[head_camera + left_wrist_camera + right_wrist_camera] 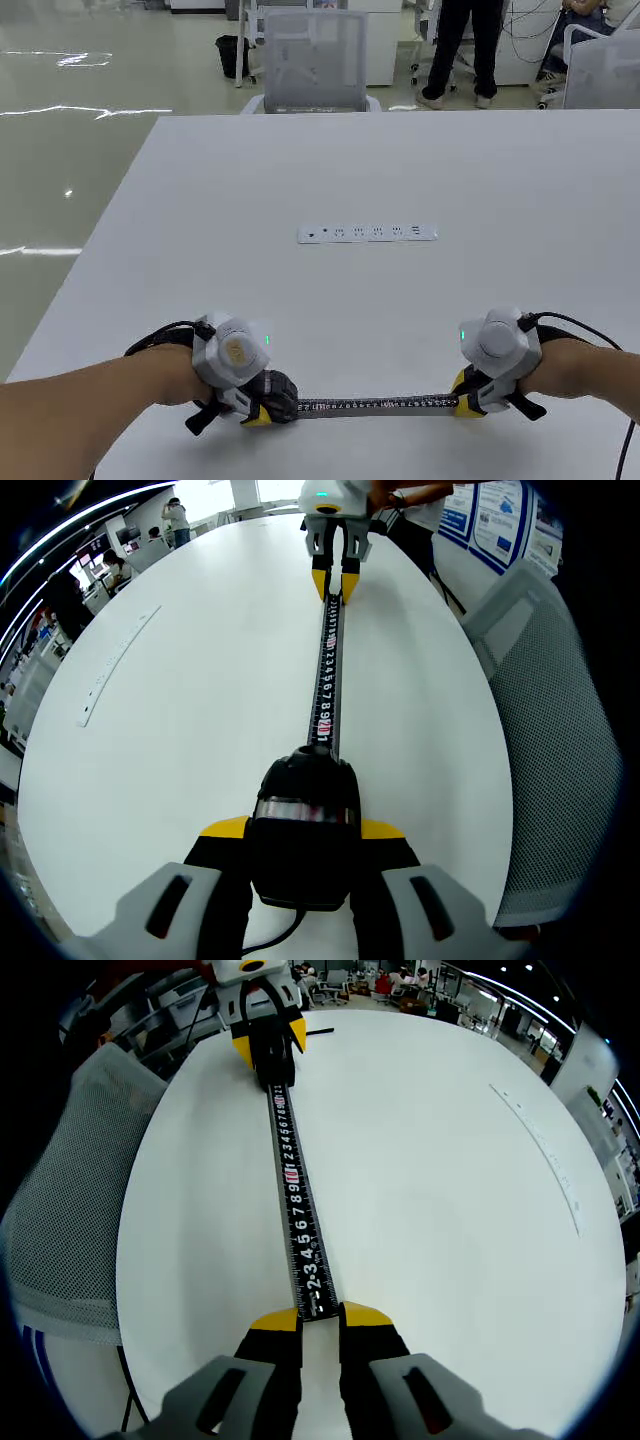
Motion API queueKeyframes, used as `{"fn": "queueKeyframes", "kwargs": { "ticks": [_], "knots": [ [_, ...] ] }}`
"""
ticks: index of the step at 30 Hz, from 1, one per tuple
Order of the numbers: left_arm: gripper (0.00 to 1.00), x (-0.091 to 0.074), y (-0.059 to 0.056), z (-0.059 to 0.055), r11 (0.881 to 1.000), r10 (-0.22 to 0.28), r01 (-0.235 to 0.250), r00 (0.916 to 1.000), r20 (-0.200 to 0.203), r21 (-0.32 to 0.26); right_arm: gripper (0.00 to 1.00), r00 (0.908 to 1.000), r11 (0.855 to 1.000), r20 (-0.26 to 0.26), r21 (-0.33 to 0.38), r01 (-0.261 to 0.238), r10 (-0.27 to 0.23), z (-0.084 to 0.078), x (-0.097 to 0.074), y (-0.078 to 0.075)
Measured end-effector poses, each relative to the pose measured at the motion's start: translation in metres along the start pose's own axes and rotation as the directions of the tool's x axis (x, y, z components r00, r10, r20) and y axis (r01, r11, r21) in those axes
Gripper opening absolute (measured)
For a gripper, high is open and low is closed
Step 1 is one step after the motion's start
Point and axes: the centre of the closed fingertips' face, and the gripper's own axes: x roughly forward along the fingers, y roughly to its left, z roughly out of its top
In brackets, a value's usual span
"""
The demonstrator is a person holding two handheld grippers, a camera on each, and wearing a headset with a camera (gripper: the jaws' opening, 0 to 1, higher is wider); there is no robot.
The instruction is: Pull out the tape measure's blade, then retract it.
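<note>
The black tape measure case (305, 820) sits clamped between my left gripper's (305, 830) yellow-tipped jaws; in the head view the case (278, 396) is at the lower left. Its blade (378, 405) is drawn out flat over the white table toward my right gripper (468, 398). In the right gripper view the blade (297, 1210) runs away from me to the case (271, 1050), and my right gripper (319, 1315) is shut on the blade's tip. In the left gripper view the blade (328, 675) reaches the far right gripper (333, 580).
A white power strip (367, 233) lies mid-table, well beyond the grippers. A grey mesh chair (314, 62) stands at the table's far edge, and a person (465, 45) stands behind it. The near table edge is just below the grippers.
</note>
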Motion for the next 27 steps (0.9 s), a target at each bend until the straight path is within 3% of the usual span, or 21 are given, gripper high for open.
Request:
{"fn": "queueKeyframes", "kwargs": {
  "ticks": [11, 27],
  "knots": [
    [0.33, 0.0006, 0.0002, 0.0003, 1.000, 0.000, 0.000, 1.0000, -0.001, 0.004, 0.14, 0.9985, 0.999, 0.055, 0.039, 0.002, -0.004, 0.0004, 0.0008, 0.0008],
    [0.33, 0.0005, 0.0009, -0.0004, 1.000, 0.000, 0.000, 1.0000, -0.001, 0.009, 0.16, 0.9980, 0.999, 0.061, 0.039, 0.013, -0.016, 0.0040, 0.0004, 0.0019]
  ]
}}
